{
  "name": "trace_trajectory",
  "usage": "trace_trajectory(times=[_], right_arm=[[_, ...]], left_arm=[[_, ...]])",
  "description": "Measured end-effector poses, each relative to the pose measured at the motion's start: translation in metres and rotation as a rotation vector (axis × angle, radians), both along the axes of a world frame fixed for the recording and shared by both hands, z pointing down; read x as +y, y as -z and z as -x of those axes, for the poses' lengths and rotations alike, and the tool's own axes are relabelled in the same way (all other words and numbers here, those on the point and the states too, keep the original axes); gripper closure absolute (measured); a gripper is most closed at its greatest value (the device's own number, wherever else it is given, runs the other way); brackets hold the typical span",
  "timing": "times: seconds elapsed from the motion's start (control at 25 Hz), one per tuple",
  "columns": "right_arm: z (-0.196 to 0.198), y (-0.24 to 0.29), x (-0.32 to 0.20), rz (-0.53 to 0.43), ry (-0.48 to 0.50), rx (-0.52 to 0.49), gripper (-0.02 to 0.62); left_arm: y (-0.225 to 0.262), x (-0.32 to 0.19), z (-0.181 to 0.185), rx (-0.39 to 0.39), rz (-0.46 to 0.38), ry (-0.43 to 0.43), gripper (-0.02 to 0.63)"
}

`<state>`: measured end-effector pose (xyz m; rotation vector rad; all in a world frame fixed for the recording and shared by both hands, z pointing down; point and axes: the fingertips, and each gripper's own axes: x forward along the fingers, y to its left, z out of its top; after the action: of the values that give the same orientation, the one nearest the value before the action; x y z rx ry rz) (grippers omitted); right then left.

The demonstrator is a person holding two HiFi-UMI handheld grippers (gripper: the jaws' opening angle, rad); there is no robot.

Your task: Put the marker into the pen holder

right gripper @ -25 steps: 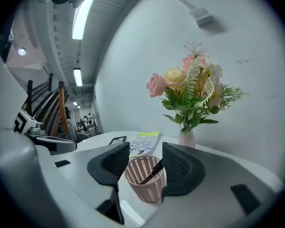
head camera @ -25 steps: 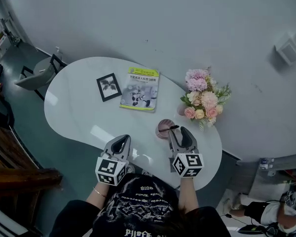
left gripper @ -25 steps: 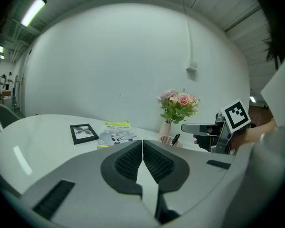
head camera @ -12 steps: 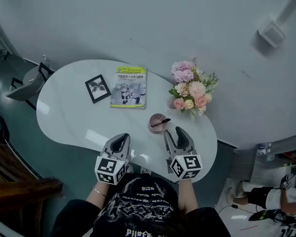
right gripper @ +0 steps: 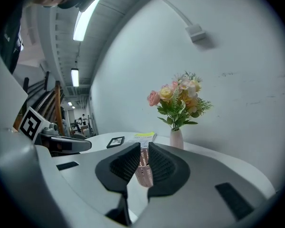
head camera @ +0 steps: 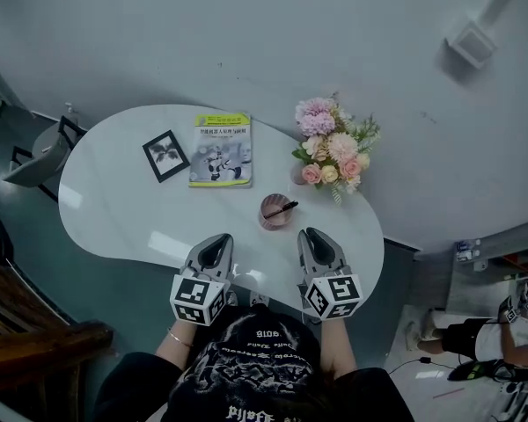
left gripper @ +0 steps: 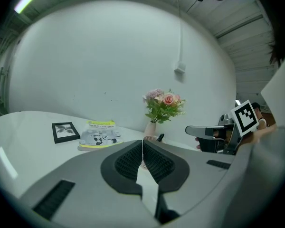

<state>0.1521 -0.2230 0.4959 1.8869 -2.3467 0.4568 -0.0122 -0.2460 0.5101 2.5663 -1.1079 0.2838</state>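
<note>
A pink mesh pen holder [head camera: 269, 216] stands on the white table [head camera: 114, 209], with a black marker [head camera: 282, 208] leaning in it, its end over the rim. My right gripper [head camera: 313, 236] hovers just in front of the holder, apart from it. Its jaws have just been closing; a narrow gap remains and nothing is between them. Through that gap the right gripper view shows the holder [right gripper: 143, 172]. My left gripper [head camera: 216, 244] hangs at the table's near edge, shut and empty. In the left gripper view the marker's tip [left gripper: 160, 137] pokes up beyond the jaws.
A vase of pink flowers [head camera: 330, 148] stands behind the holder at the far right. A green-edged booklet [head camera: 220, 161] and a black picture frame [head camera: 165, 155] lie further left. A chair [head camera: 35, 161] stands off the table's left end.
The right gripper has drawn back from the marker and holder toward me, and its jaws have narrowed from wide open. The marker stays in the holder. The left gripper has barely shifted.
</note>
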Motion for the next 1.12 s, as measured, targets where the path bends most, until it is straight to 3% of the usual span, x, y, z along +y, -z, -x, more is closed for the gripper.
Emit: trace_trajectory(times=[0.12, 1.12], right_arm=[[0.002, 0.0, 0.003, 0.001, 0.0, 0.005, 0.552], [-0.002, -0.011, 0.006, 0.019, -0.04, 0.064, 0.568]], left_arm=[[0.0, 0.002, -0.002, 0.002, -0.001, -0.008, 0.581], [0.001, 0.004, 0.001, -0.012, -0.008, -0.001, 0.581]])
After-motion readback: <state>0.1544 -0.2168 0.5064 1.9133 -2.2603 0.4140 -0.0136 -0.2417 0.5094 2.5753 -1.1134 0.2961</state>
